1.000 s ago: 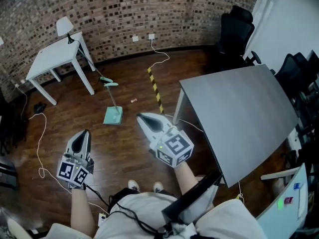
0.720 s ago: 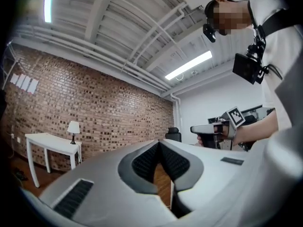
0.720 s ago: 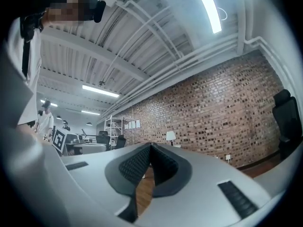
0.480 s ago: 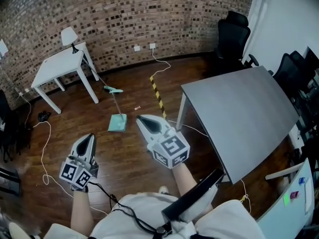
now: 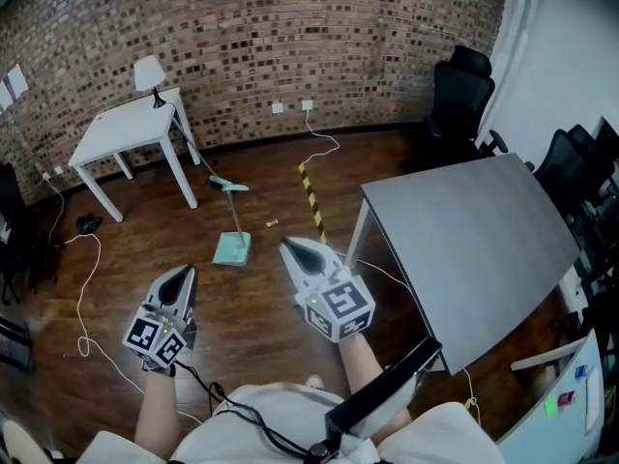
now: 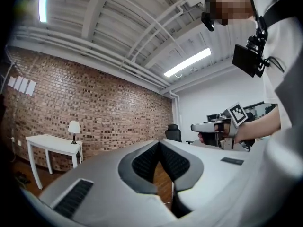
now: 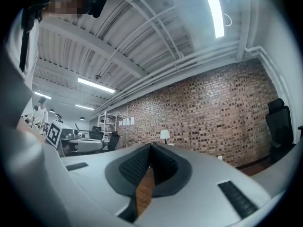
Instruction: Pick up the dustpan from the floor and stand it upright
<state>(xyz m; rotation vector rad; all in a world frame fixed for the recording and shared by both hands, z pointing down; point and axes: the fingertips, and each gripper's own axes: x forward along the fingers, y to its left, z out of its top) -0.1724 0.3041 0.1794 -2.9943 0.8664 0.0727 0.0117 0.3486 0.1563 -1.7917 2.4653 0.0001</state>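
While the teal dustpan (image 5: 232, 249) lies flat on the wooden floor (image 5: 261, 312), its long handle (image 5: 232, 206) runs away from the person toward the brick wall (image 5: 290, 37). The pan sits ahead of the left gripper (image 5: 184, 272) and off to that gripper's right. It sits to the left of the right gripper (image 5: 291, 246), near that gripper's tip in the head view. Neither gripper touches it.

Both forearms reach forward from the body, side by side. Each gripper points level toward the brick wall, with its marker cube facing up.

Left gripper: jaws pressed together at the tips, nothing between the pads. Right gripper: jaws likewise closed tip to tip and empty.

Beyond the left gripper and to its left stands a white table (image 5: 131, 129) carrying a small lamp (image 5: 149, 72). To the right of the right gripper stands a grey table (image 5: 474, 240).
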